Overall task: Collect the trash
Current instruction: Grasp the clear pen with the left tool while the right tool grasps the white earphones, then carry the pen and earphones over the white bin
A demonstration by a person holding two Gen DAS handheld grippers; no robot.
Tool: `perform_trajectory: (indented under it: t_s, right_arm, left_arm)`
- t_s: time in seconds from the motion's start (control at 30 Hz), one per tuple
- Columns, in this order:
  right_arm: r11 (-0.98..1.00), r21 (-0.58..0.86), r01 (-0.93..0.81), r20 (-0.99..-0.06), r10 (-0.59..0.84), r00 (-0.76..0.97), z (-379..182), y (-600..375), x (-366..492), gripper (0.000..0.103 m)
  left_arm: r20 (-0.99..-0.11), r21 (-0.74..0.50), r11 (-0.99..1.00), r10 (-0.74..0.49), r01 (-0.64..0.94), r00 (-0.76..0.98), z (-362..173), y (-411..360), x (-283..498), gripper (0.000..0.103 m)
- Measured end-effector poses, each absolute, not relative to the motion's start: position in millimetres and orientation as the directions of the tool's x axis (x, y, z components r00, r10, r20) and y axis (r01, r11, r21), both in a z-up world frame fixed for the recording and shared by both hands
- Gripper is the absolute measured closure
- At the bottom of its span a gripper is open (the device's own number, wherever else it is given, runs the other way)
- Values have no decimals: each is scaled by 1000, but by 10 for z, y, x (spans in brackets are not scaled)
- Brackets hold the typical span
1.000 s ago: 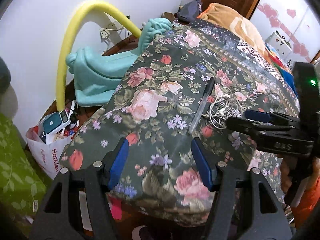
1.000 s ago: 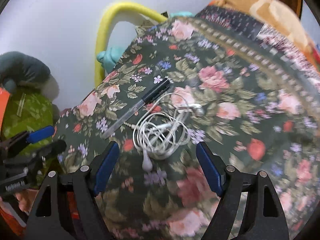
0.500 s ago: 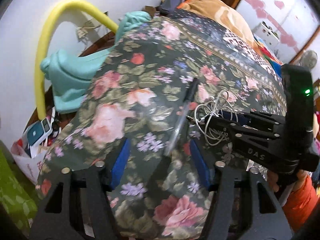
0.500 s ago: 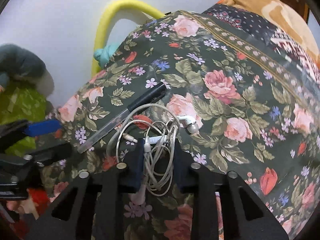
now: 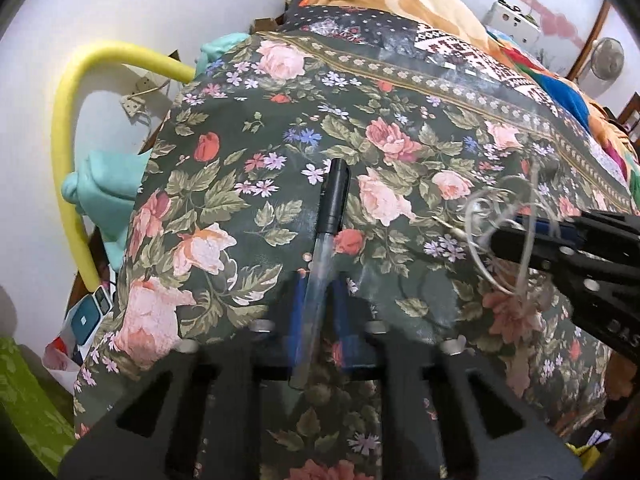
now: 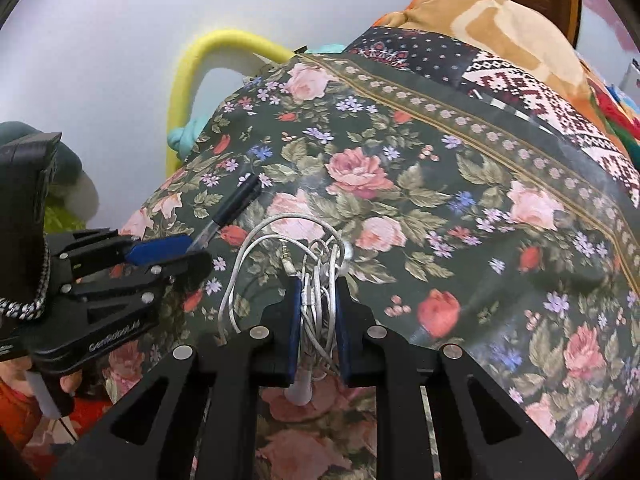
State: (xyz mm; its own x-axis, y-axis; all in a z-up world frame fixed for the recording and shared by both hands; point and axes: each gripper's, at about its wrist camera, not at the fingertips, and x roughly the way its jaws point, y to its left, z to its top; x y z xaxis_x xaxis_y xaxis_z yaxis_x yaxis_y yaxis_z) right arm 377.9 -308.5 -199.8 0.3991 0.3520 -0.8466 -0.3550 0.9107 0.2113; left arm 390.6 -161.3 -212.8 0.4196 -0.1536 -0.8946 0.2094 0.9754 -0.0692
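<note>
Left gripper point(image 5: 318, 300) is clenched on the clear-barrelled black-capped pen point(image 5: 326, 240); right gripper point(image 6: 318, 312) grasps the tangled white earphone cable point(image 6: 316, 280). Both sit on the floral bedspread point(image 6: 460, 208). Lift straight up, keep your squeeze firm, and watch the dangling loops.

Both wrist views look closely, somewhat blurrily, across the shared floral bedspread point(image 5: 248, 184).

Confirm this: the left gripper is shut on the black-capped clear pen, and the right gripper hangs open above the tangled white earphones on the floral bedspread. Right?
Not quite. The right gripper is shut on the tangled white earphones, as the right wrist view shows. The left gripper is indeed shut on the black-capped clear pen, over the floral bedspread.
</note>
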Motion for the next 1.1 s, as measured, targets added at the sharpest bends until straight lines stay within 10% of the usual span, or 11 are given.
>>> perform_trajectory:
  t_s: [1.1]
  right_arm:
    - [820, 145, -554, -733, 465, 497, -715, -2157, 2480, 89]
  left_arm:
    - [-750, -122, 992, -75, -25, 658, -661, -479, 1881, 96]
